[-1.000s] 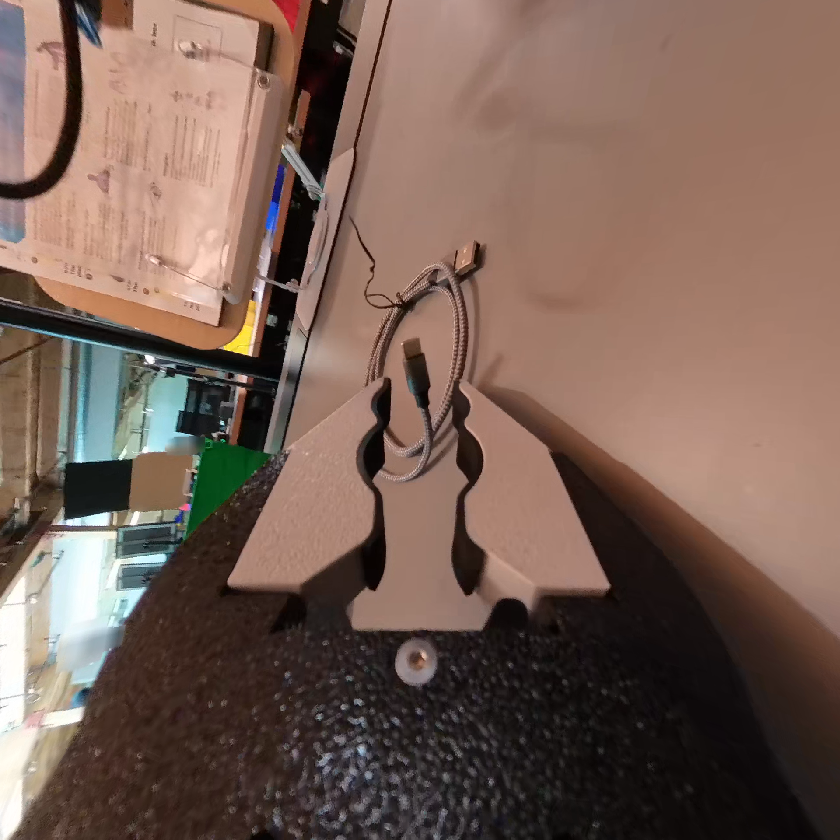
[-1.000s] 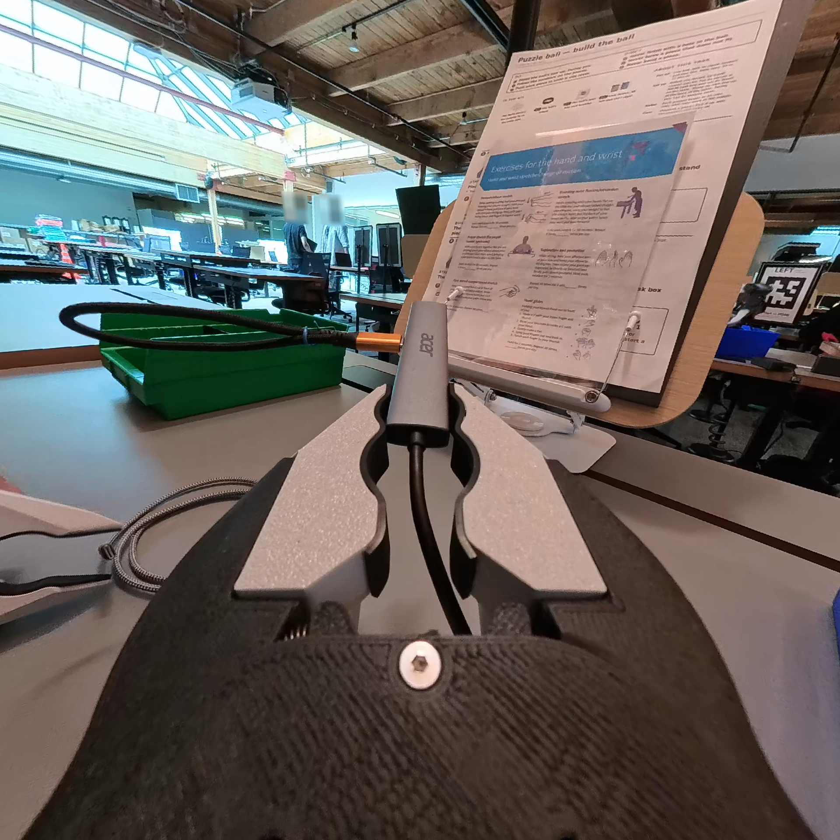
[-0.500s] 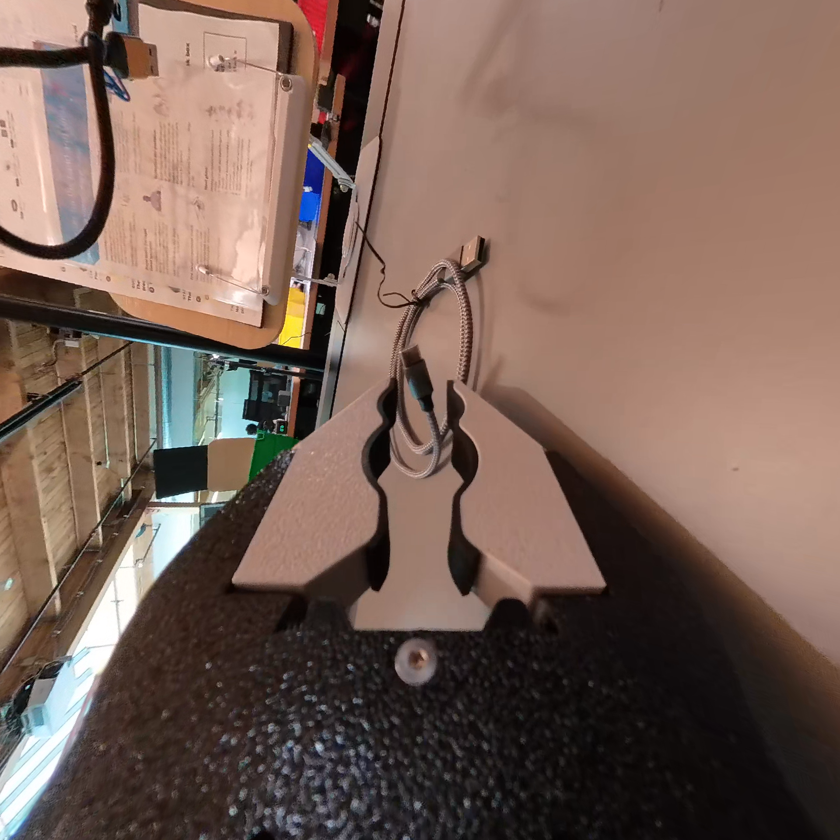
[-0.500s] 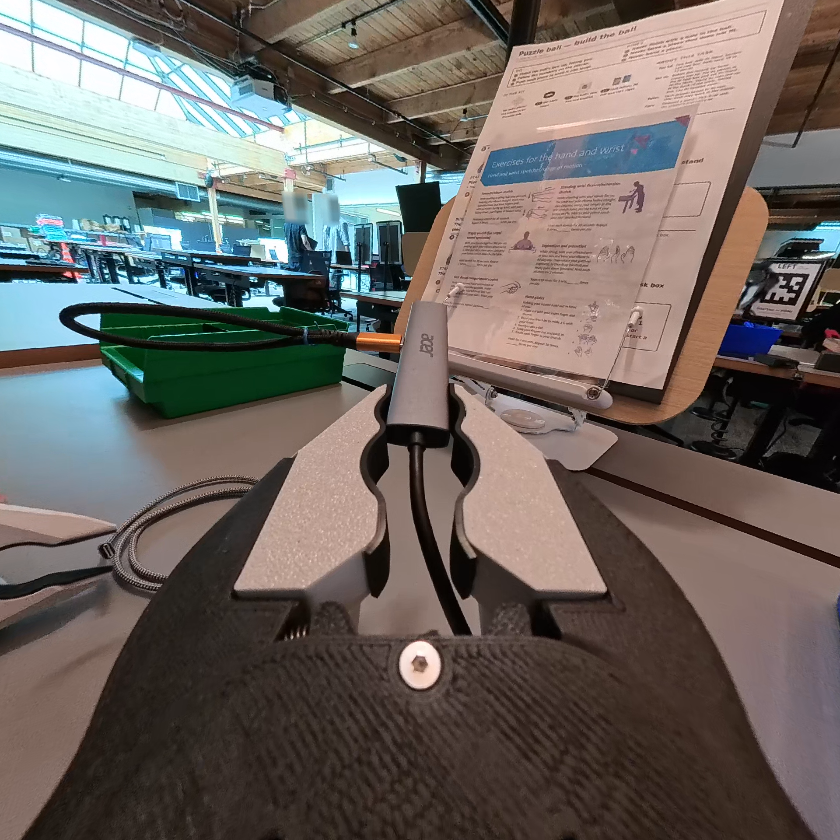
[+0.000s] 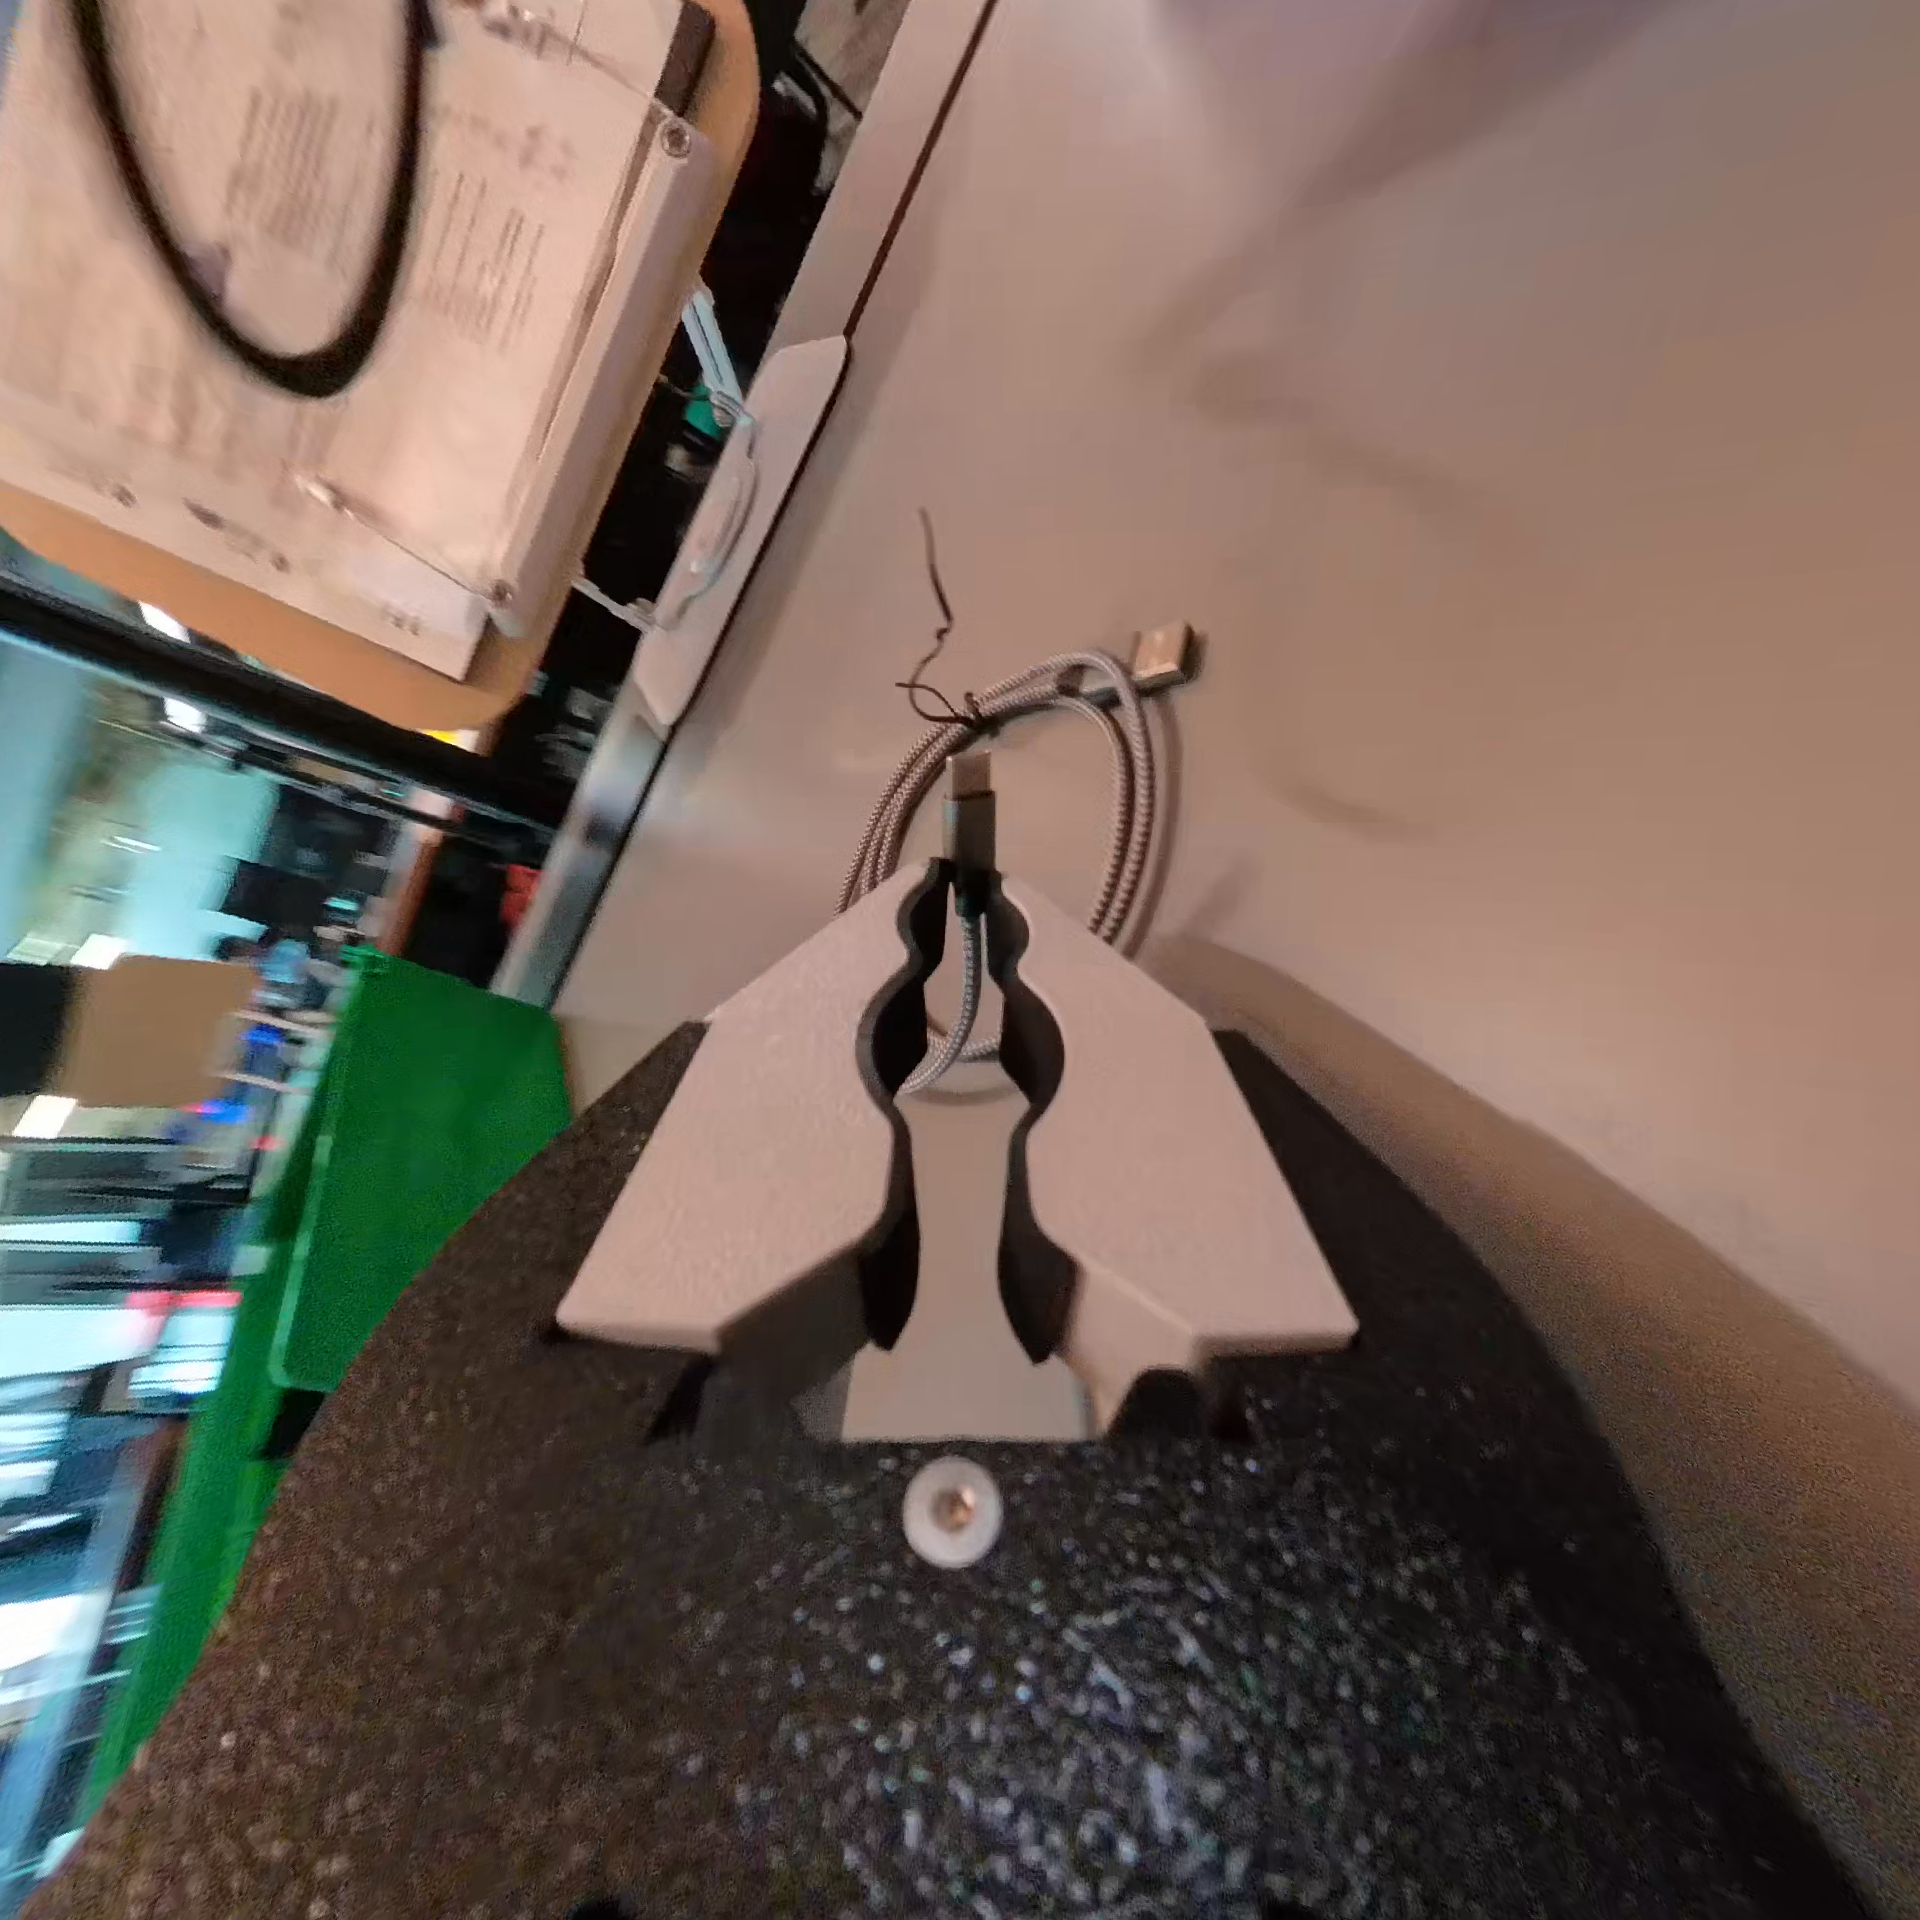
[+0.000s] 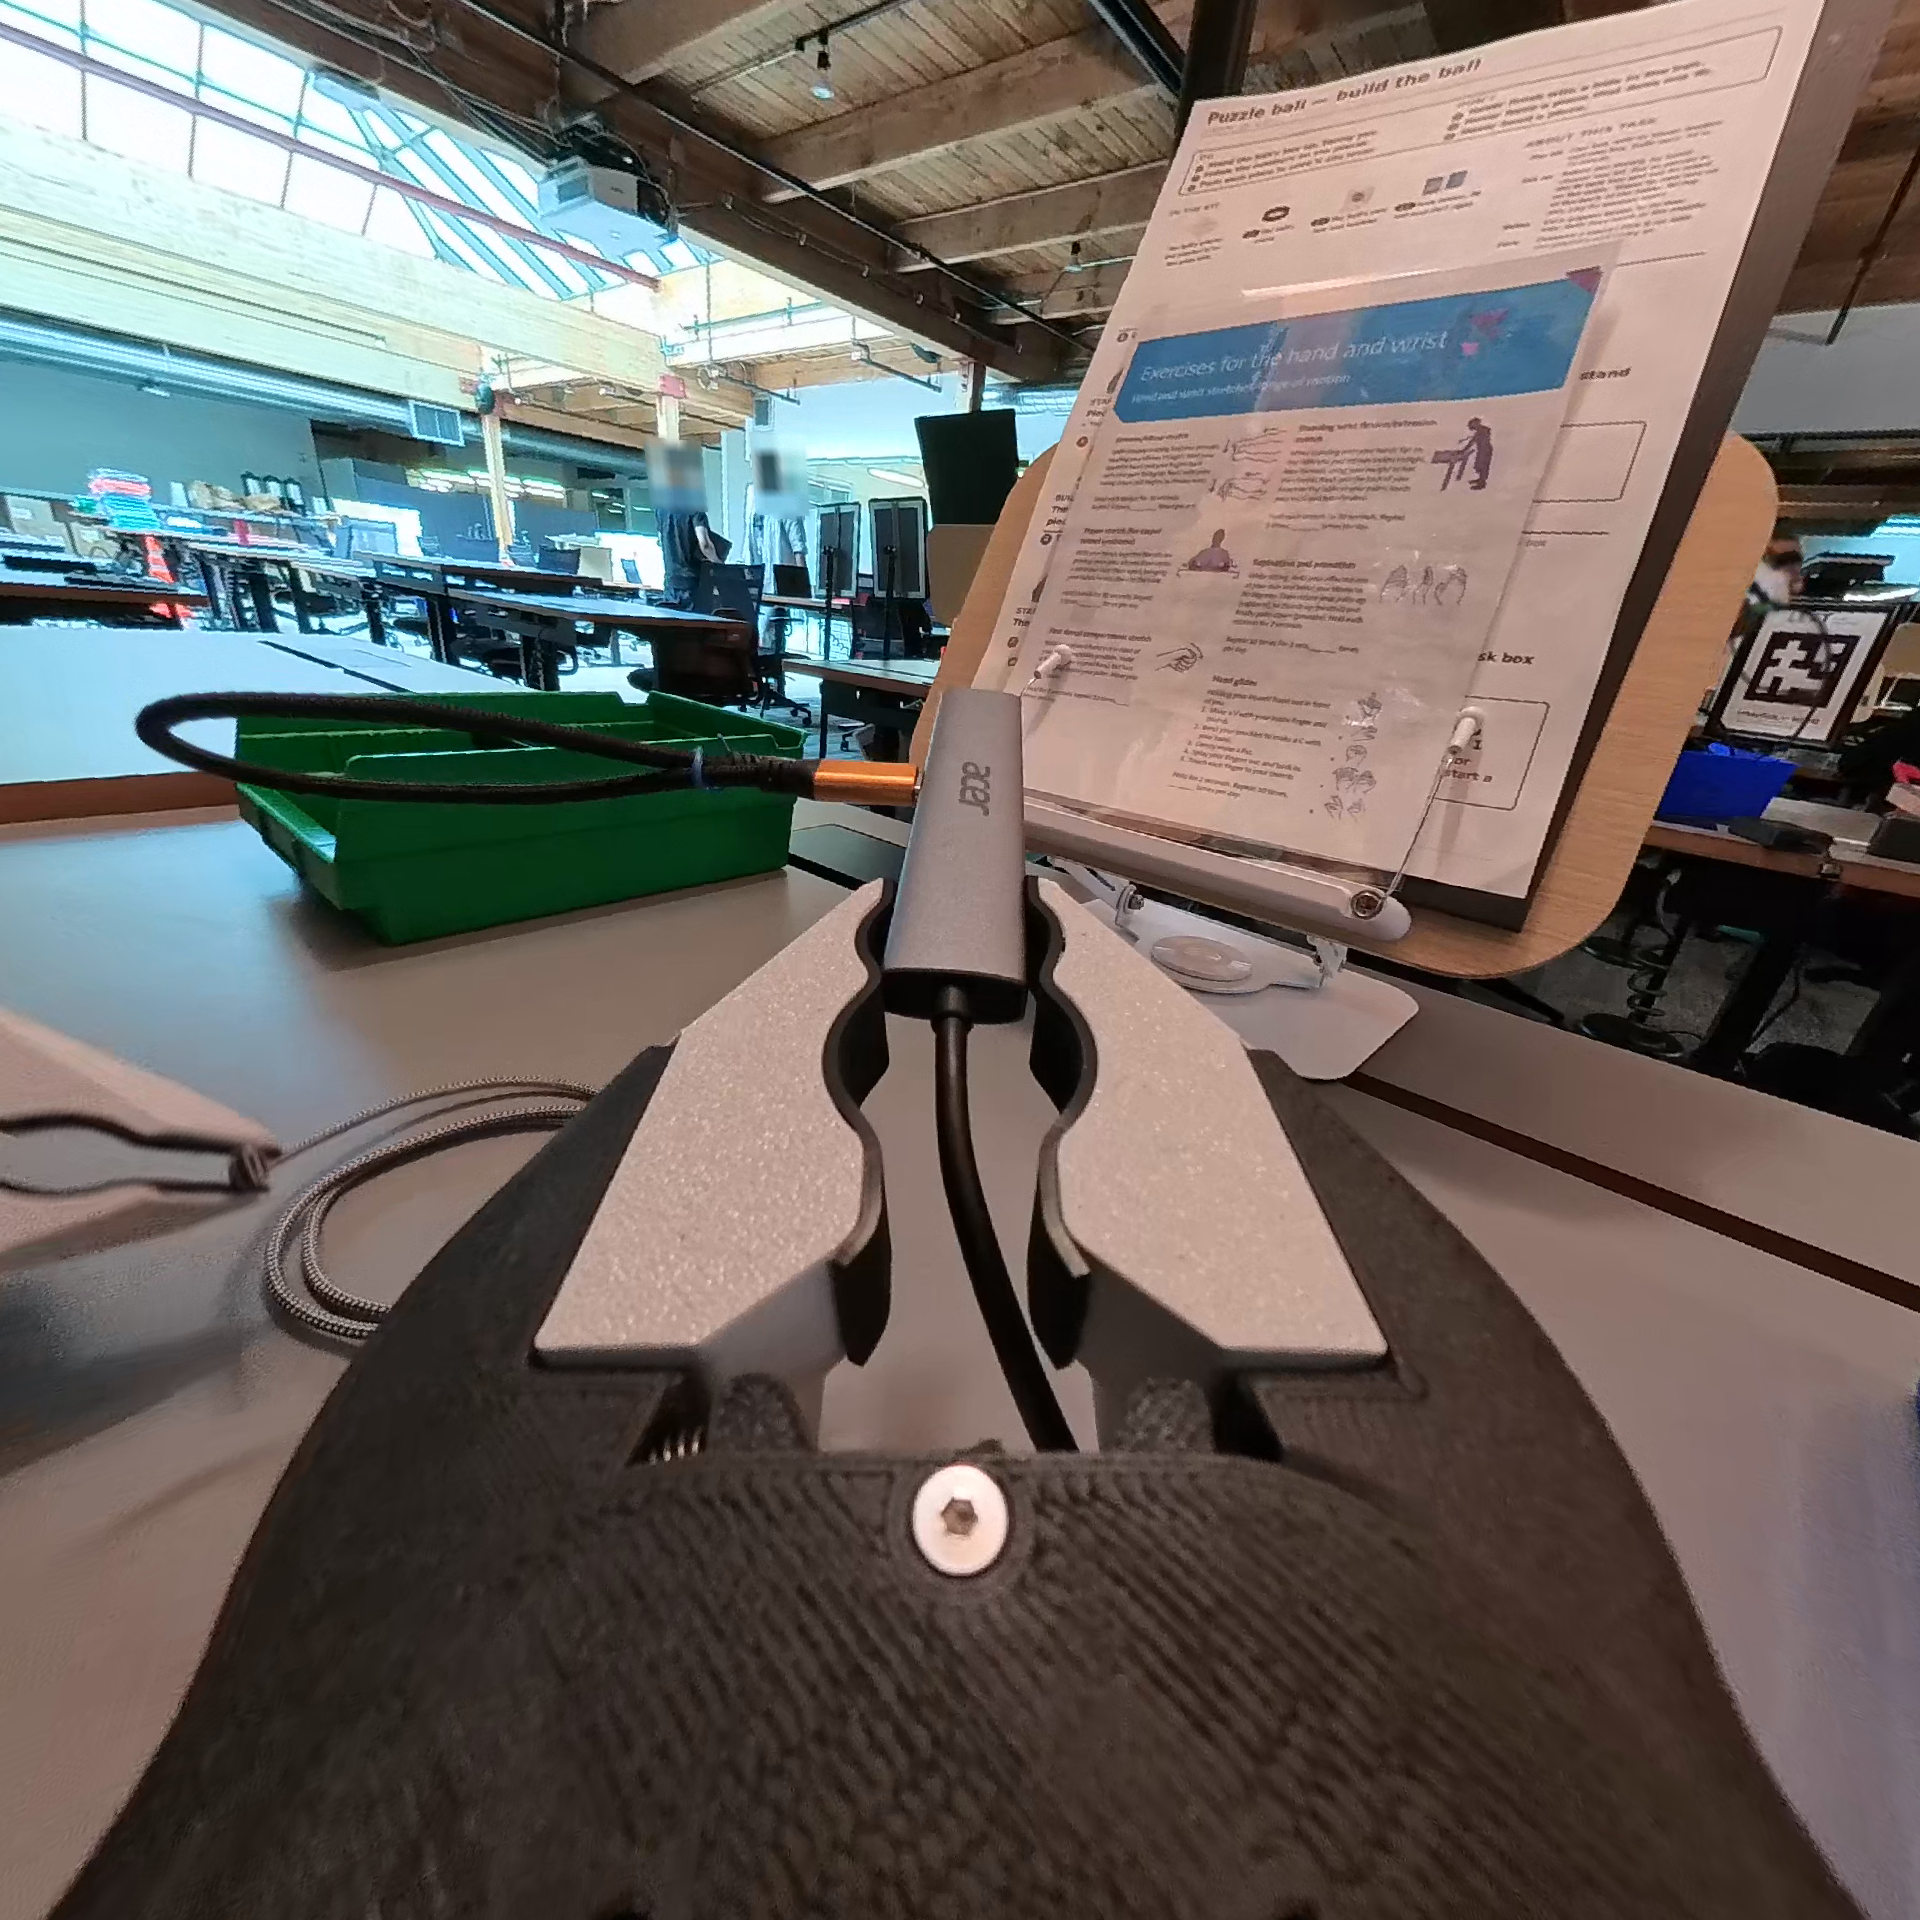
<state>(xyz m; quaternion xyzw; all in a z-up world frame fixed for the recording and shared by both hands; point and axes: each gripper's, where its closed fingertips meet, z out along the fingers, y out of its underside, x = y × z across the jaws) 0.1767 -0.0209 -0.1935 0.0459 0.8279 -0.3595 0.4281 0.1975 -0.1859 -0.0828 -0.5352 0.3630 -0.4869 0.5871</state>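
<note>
A hub (image 6: 961,842) sits between the right gripper (image 6: 956,914) fingertips; a bin (image 6: 499,821) lies ahead-left, a document stand (image 6: 1558,914) ahead-right, a coiled cable (image 6: 343,1257) left.

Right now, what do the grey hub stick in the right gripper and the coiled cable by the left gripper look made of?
Grey hub stick: probably anodised metal, given its smooth matte sheen and crisp edges, though painted plastic is possible. Coiled cable: braided fabric jacket, since a silver-grey weave pattern shows; its plug looks like bare metal.
</note>
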